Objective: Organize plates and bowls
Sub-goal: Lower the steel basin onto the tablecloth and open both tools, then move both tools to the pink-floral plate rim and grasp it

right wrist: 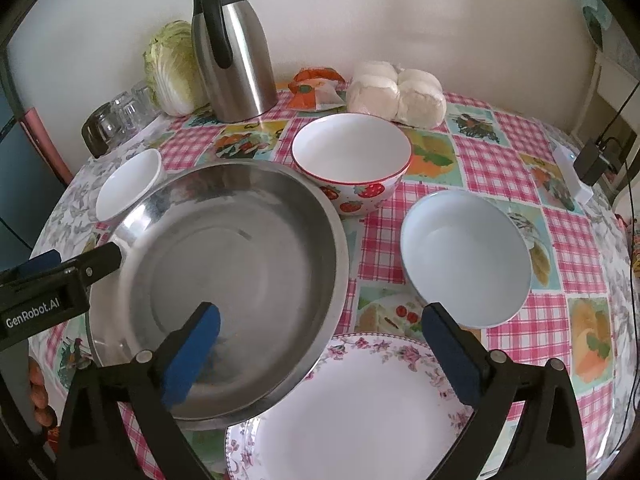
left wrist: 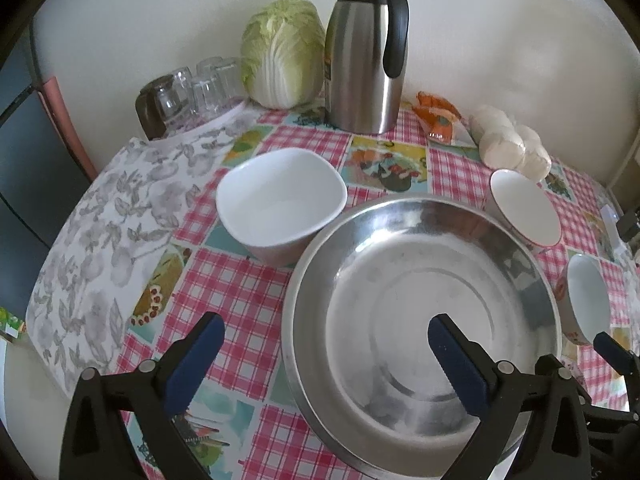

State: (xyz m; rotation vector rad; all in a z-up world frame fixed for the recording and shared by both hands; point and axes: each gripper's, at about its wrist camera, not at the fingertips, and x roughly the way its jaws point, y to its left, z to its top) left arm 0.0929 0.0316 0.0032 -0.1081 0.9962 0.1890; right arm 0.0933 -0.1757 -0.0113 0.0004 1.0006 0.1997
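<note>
Sorting unstarted: our left gripper and right gripper hover spread and empty, straddling the steel basin's rims; we judge nesting the blue bowl ahead comes next.

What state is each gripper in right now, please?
Left gripper: open, holding nothing, its fingers straddling the steel basin's near rim.
Right gripper: open, holding nothing, above the floral plate.
</note>
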